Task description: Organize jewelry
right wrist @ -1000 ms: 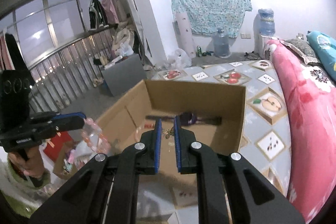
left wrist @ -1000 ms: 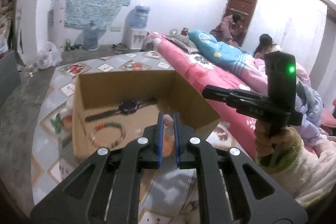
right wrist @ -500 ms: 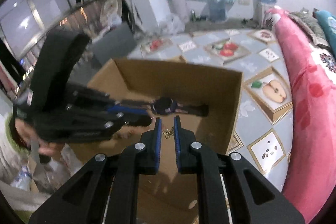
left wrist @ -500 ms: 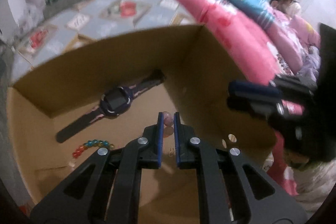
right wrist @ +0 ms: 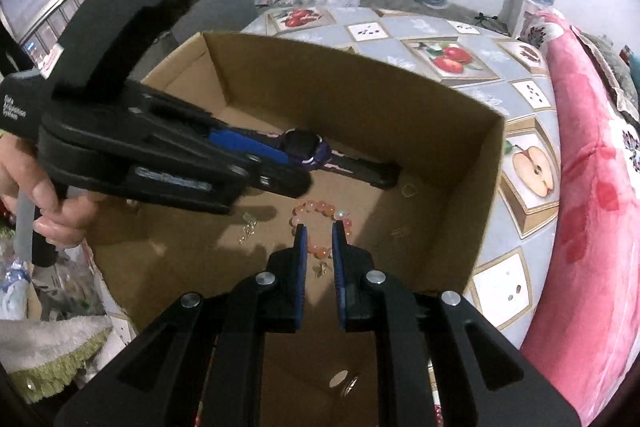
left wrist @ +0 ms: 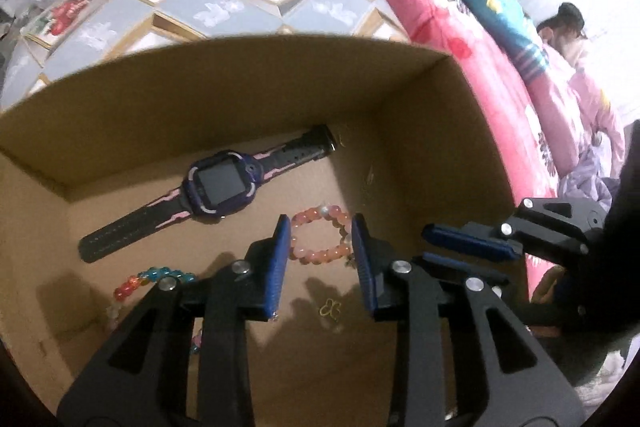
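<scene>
An open cardboard box (left wrist: 240,83) holds the jewelry. A pink bead bracelet (left wrist: 320,237) lies on the box floor, also in the right wrist view (right wrist: 320,213). My left gripper (left wrist: 320,231) is open just above it, empty. A small gold butterfly charm (left wrist: 330,308) lies on the floor, also in the right wrist view (right wrist: 320,269). My right gripper (right wrist: 319,229) is open and empty above it. A purple and pink watch (left wrist: 216,187) lies by the far wall. A multicoloured bead bracelet (left wrist: 152,279) lies at the left, partly hidden.
The box stands on a table with a fruit-patterned cloth (left wrist: 224,7). A pink quilt (right wrist: 592,187) lies to the right. Small gold pieces (right wrist: 248,231) and a ring (right wrist: 409,190) lie on the box floor. Coins (right wrist: 344,383) lie near the front.
Both grippers moved down into the box and opened. The pink bracelet left my left gripper and the butterfly charm left my right gripper; both now lie on the box floor.
</scene>
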`<state>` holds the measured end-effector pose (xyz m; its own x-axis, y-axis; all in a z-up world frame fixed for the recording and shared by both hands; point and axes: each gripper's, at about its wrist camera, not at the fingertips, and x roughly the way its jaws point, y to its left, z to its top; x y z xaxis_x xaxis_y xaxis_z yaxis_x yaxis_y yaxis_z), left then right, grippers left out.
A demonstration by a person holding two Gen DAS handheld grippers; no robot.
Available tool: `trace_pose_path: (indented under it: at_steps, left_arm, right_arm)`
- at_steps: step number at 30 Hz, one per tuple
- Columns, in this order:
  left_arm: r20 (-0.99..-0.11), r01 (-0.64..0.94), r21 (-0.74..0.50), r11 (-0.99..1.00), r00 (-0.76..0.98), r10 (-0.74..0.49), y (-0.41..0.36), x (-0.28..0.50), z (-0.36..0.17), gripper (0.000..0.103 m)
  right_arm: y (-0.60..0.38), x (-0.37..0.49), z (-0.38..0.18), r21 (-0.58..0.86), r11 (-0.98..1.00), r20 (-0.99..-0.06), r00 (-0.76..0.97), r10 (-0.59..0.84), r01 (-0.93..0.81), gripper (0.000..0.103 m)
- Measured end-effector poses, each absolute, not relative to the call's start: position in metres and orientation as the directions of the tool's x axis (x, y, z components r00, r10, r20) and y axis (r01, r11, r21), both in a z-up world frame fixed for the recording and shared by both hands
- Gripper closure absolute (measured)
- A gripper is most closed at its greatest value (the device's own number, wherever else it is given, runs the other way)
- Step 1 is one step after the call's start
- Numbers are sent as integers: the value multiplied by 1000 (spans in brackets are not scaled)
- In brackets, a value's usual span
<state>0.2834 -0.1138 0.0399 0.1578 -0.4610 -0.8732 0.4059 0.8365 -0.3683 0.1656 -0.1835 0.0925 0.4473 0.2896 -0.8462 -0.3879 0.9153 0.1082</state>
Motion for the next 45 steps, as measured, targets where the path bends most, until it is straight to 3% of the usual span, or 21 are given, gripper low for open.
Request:
trace_pose_path:
  at_steps: [7,11,17,19,23,26,30,35,45]
  left_arm:
    - [-829,420,-324,848,306,-468,-86,254,82,61]
    - [-793,428,-281,859,401,-459,-63,226,106,43]
    - [-697,295,-195,935,630,-344,3,176,130,15]
    - [-698,221,-163,962,663,-271,17,170,122,13]
    - [-793,95,-126,987,588,-158,32,176,76,13]
    - [-827,88,-161,983,532,-182,30,178,52,13]
    - [-827,111,-333,936,442,-347,25,177,33,13]
    - [-829,86,-298,951,471,-303,18,170,40,13]
    - [-808,149,-357,922,447,-385,-2,129,50,13]
  right_arm:
    - [-203,154,115,152,930,-801,510,314,-334,90]
    - [-219,138,129,178,942,-762,566,315,-285,88]
    - [-254,102,133,257,955,-694,659,288,-146,58]
    - [-262,98,119,309,945,-709,637,302,-105,56]
    - [-262,98,78,367,930,-773,548,320,-25,56]
    - [-259,98,55,436,900,-779,501,377,1,56]
    - [-259,103,56,471,882,-775,485,405,16,57]
    - [-259,103,63,466,884,-780,482,398,24,57]
    - [-292,63,72,515,855,-751,517,410,70,57]
